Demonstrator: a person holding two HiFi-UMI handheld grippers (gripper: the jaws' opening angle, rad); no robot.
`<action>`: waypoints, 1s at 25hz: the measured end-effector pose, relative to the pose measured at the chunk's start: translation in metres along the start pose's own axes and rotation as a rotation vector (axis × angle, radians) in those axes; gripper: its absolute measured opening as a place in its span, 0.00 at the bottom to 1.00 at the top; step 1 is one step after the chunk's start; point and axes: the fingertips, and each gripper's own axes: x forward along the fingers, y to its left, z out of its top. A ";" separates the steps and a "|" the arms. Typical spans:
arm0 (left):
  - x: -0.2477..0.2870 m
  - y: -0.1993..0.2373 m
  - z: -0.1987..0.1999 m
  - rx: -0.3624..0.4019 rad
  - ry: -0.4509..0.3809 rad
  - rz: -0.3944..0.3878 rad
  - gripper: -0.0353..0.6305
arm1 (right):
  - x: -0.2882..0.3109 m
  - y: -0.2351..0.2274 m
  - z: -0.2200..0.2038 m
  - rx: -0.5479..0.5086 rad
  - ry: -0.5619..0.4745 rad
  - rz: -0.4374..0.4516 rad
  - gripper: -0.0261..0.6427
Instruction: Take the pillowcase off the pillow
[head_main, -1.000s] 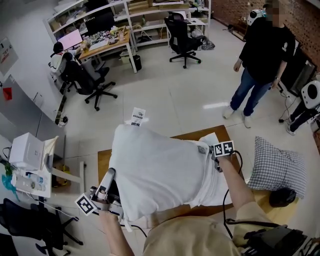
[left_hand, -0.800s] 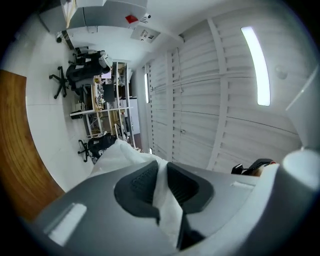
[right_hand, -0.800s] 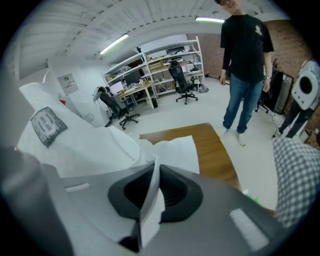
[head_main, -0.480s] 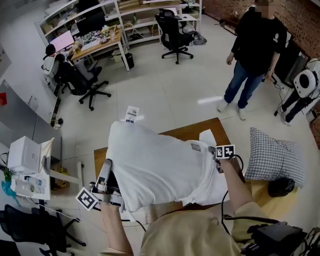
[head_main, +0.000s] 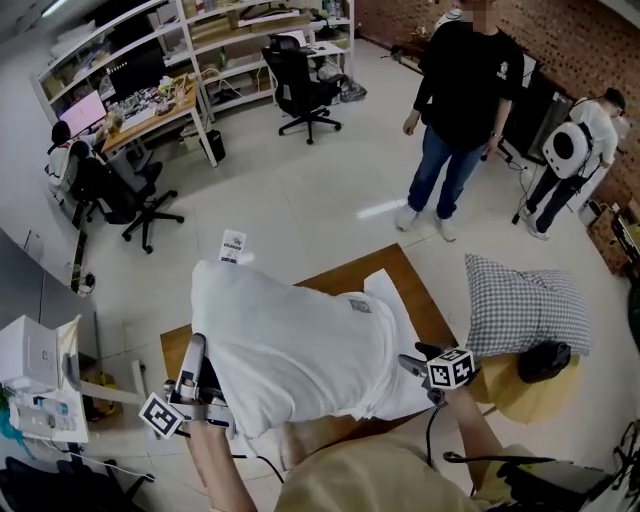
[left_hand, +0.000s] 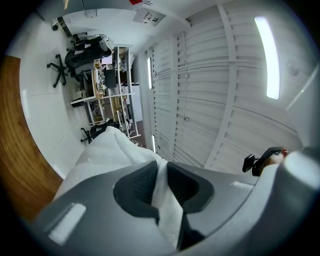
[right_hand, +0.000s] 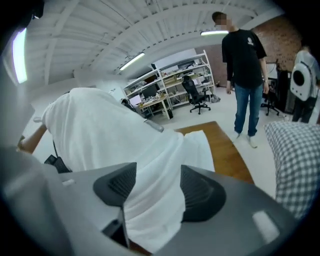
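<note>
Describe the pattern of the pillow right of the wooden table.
That pillow has small grey-and-white checks, clearest in the head view.

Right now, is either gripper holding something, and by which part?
The left gripper is shut on the pillow, on a fold of cloth at its near corner. The right gripper's jaws have just been opening; the pillowcase lies loose between them.
</note>
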 end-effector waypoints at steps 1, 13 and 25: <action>0.001 0.000 -0.001 -0.002 0.006 -0.005 0.15 | -0.002 0.010 -0.015 0.009 0.013 0.015 0.45; 0.021 -0.023 0.036 -0.013 0.097 -0.041 0.15 | 0.073 0.081 -0.059 0.061 0.046 0.003 0.41; 0.059 0.002 0.009 0.131 0.264 0.118 0.15 | 0.025 0.003 -0.079 0.071 0.057 -0.101 0.05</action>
